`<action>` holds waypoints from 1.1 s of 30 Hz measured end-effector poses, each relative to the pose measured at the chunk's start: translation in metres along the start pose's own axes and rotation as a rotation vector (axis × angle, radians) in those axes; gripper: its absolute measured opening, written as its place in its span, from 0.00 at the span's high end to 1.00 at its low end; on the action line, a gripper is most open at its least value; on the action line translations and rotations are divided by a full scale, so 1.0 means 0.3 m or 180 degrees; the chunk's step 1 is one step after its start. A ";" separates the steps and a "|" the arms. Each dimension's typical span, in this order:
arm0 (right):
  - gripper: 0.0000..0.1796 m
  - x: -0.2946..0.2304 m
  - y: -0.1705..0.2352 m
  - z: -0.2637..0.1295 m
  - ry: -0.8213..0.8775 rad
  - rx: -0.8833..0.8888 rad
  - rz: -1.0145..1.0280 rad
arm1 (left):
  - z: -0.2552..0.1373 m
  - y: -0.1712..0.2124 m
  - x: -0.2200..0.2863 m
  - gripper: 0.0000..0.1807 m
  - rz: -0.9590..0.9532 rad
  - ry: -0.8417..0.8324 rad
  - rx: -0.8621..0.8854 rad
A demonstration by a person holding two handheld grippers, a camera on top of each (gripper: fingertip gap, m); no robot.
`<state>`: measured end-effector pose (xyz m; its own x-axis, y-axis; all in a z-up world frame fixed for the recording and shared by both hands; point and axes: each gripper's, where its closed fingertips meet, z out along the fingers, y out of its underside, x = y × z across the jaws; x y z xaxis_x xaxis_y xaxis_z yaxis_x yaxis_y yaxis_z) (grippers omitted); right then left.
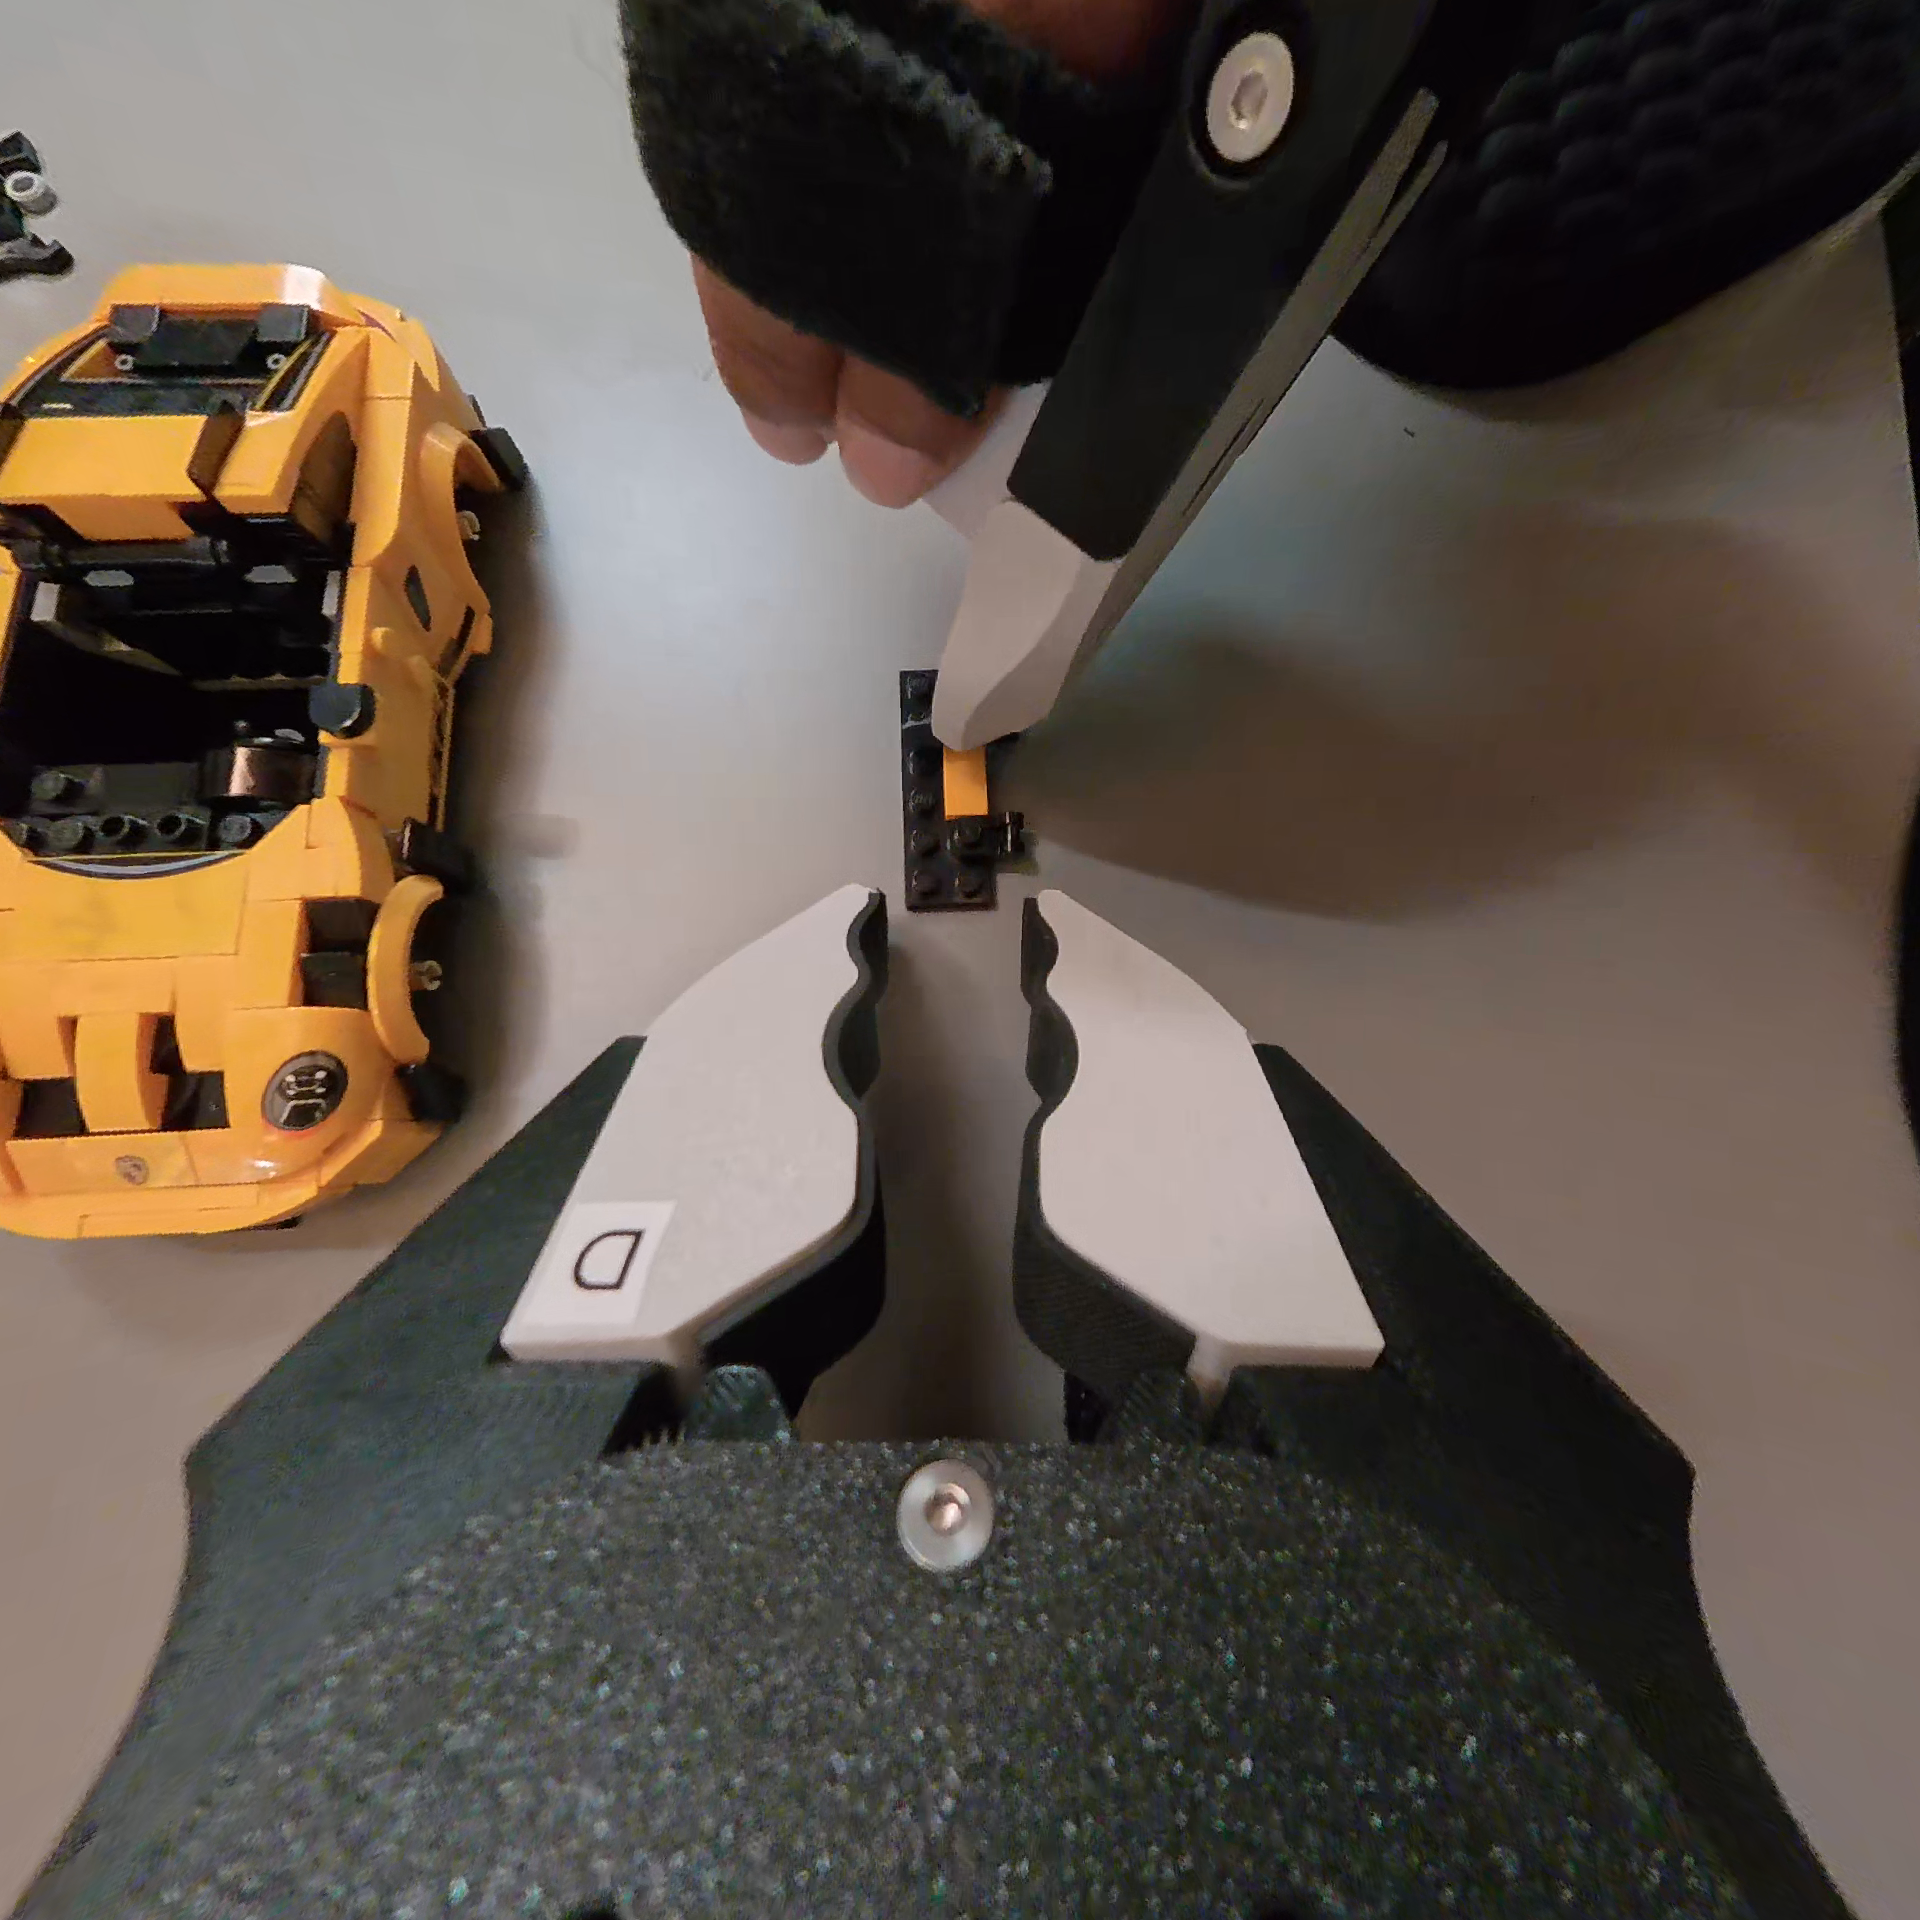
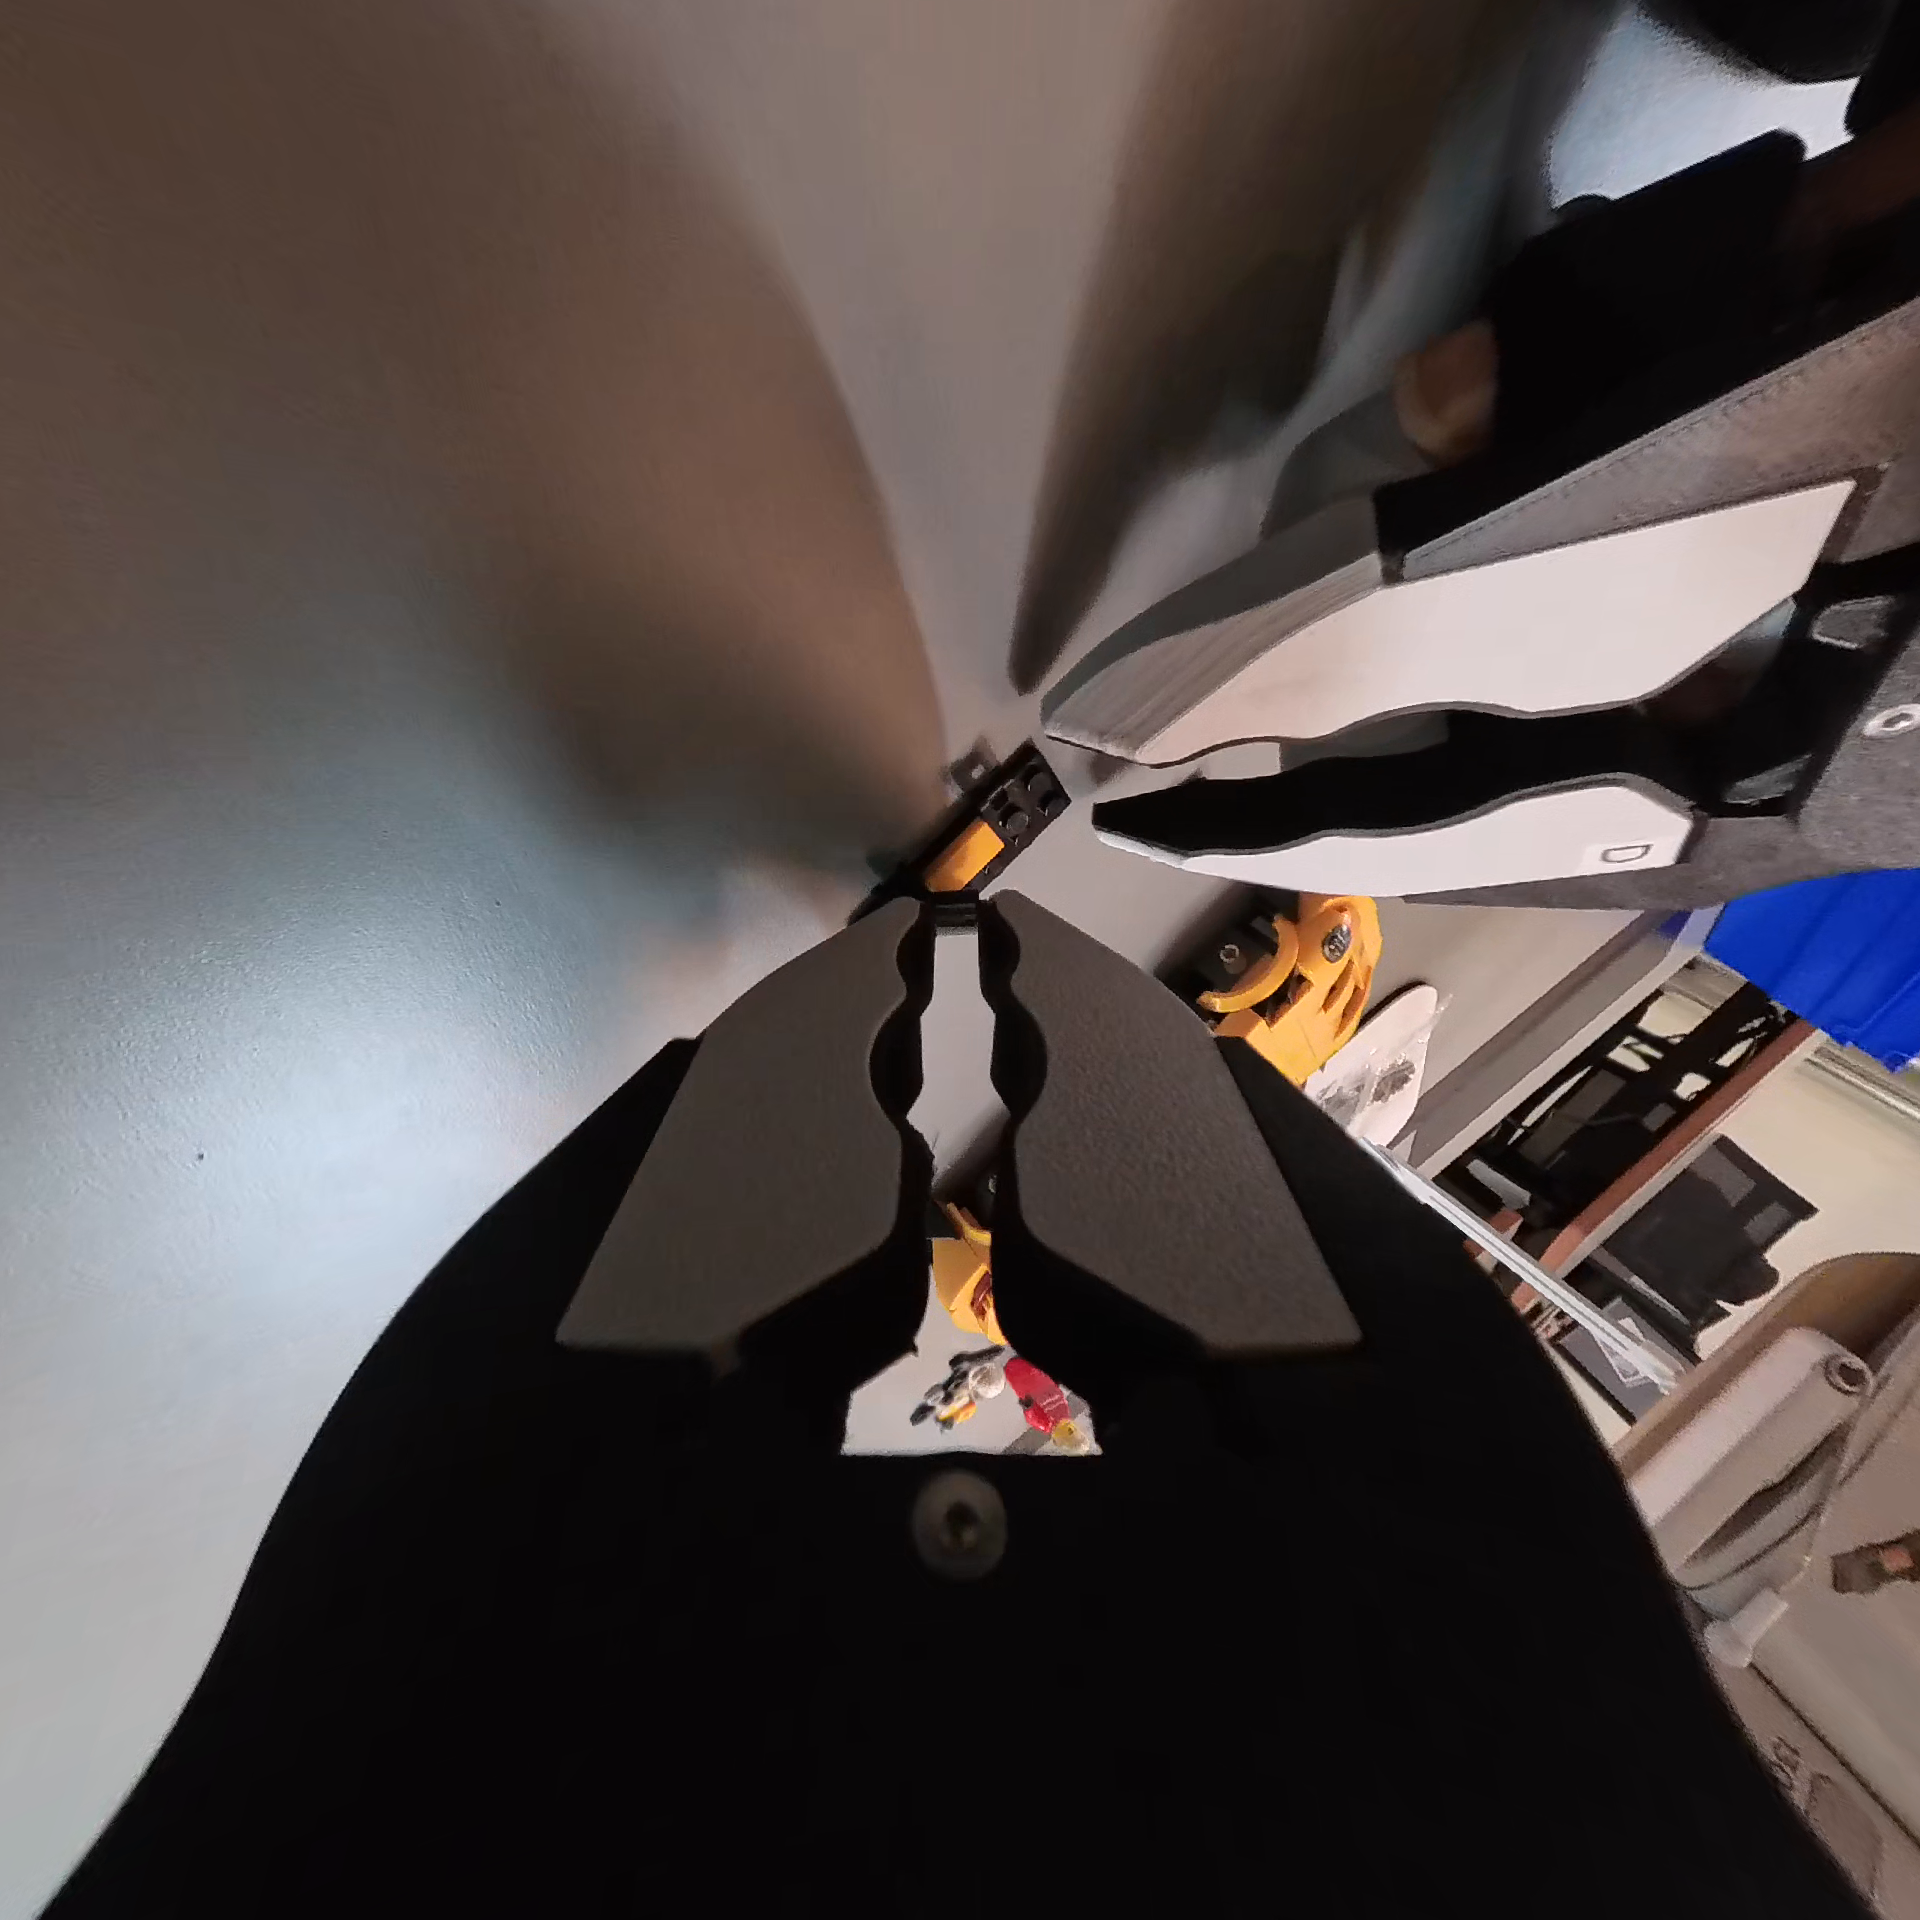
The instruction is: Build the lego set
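Left gripper [image 1: 954, 914] parted, empty, just short of black plate [image 1: 935, 831]. Right gripper [image 2: 951, 906] narrow, tips on the plate's orange tile [image 1: 966, 781]. Car [image 1: 218, 748] at 9 o'clock, bare table [image 1: 1455, 1039] at 3.

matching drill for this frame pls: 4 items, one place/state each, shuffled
1. yellow car
2. black plate
3. left tongs
4. right tongs

a. open, just short of the plate's near end
b. tip down on the small orange piece
c. flat on the table, orange piece on top
d. left of the plate, roof open

Pairs: 1-d, 2-c, 3-a, 4-b
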<state>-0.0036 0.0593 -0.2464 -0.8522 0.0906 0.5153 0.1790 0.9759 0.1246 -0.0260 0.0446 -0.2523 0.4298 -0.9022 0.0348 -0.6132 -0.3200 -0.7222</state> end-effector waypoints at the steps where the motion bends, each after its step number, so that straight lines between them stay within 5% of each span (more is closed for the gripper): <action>1: 0.96 0.000 0.001 0.000 0.0002 -0.0006 -0.0012 | 0.001 0.000 0.001 0.87 -0.0006 0.0004 0.0001; 23: 0.92 -0.013 -0.032 -0.016 0.0046 -0.0037 -0.0281 | 0.008 0.009 -0.003 0.86 -0.0028 -0.0021 -0.0045; 33: 0.91 0.008 -0.003 -0.096 0.0214 0.0406 0.1567 | 0.011 0.007 0.004 0.86 0.0009 -0.0012 -0.0036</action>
<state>0.0084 0.0529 -0.2209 -0.6476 0.5367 0.5408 0.4863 0.8376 -0.2490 -0.0246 0.0438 -0.2560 0.4305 -0.9021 0.0304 -0.6218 -0.3208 -0.7144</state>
